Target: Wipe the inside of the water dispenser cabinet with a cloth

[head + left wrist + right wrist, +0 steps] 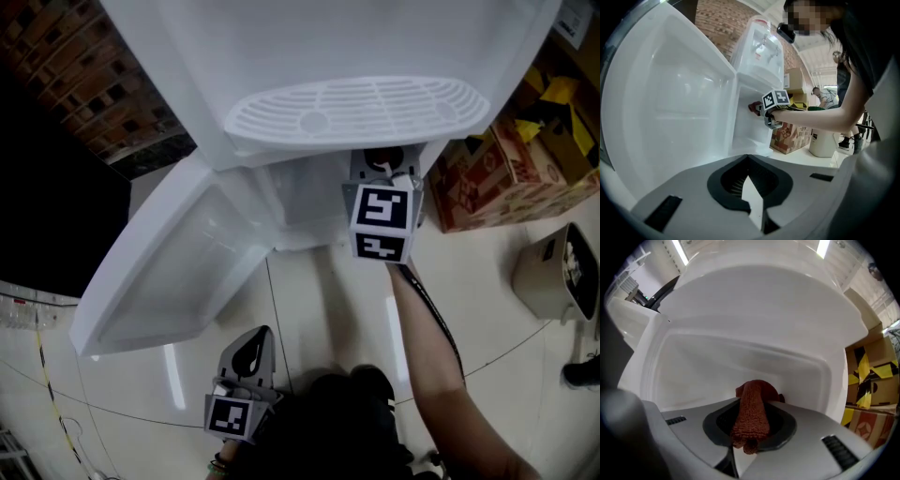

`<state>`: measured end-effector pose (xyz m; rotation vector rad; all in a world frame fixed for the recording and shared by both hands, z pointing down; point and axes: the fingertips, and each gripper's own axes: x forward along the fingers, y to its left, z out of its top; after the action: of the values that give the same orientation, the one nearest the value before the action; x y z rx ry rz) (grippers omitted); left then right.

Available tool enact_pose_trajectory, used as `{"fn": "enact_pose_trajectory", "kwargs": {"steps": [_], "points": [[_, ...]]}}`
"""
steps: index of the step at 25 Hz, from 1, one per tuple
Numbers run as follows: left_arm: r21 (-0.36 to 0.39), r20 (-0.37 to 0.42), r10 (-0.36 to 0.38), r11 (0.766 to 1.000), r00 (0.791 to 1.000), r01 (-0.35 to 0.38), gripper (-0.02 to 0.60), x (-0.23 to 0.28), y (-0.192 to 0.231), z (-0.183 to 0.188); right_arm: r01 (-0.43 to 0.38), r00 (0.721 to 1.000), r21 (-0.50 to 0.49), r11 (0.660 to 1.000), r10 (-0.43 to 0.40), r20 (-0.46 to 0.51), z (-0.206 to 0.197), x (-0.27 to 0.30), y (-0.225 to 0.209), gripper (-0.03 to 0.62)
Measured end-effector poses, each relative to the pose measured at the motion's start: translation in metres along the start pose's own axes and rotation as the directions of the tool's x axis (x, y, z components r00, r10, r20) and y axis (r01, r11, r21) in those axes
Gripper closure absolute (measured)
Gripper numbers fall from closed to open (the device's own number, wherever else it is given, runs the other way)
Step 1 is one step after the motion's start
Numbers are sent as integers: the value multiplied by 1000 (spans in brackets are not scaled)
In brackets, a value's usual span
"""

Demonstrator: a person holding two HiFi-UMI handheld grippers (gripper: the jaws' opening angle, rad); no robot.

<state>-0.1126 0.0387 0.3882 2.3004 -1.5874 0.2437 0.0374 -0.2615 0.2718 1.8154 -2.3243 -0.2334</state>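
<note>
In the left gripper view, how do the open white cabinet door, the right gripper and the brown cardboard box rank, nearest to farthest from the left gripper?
1. Open white cabinet door, left side.
2. Right gripper, centre, gripping the red-brown cloth.
3. Brown cardboard box, beyond it, right.

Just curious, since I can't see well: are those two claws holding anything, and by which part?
The right gripper pinches a reddish-brown cloth along its bunched middle. The left gripper, jaws together, holds nothing.
</note>
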Motion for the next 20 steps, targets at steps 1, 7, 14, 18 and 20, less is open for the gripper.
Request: {"fn": "enact_pose_trajectory", "kwargs": {"steps": [1,7,14,18,20], "points": [[0,-1,-1,1000,1000,1,603,0,-1,0,10,1000,20,1000,-9,-18,-6,3,-3,523],[1,-5,12,1000,1000,-12,603,-2,5,-1,54,987,119,991,-35,-156,-58,12,-9,523],[-2,-2,11,1000,1000,-11,603,-3,4,-1,68,944,177,982,-6,-330,-127,-3,5,523],[-8,0,13,1000,1000,-13,603,-2,5,0,55,915,146,988,9,-404,-161,-11,10,523],[-11,-2,12,1000,1000,-12,603,-1,4,-1,34,906,135,990,26,-423,-171,-15,13,523]]}}
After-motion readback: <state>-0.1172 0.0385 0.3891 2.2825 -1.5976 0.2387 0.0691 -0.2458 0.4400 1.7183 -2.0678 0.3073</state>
